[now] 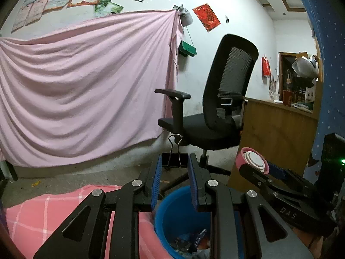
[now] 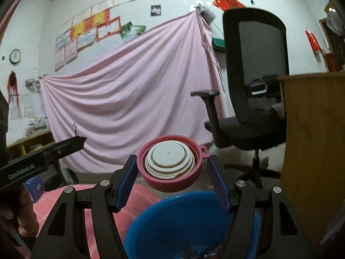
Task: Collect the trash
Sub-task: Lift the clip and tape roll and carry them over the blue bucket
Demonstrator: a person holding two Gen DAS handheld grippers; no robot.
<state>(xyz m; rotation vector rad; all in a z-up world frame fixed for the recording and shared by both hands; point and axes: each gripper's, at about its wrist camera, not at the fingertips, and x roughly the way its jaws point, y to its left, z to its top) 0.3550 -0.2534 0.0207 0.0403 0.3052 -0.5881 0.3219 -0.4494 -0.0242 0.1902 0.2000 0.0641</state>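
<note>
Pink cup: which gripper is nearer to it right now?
Right. The right gripper has the pink cup between its fingers above the blue bucket; the left gripper, beside it, holds a binder clip.

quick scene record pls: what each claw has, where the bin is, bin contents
left claw: grips a black binder clip by its body, wire handles up
right claw: its blue pads flank a pink collapsible cup, white rings nested inside; pad contact unclear
bin: blue bucket, below both claws
bin contents: wrappers at the bottom, details unclear
beside bin: pink checked cloth
</note>
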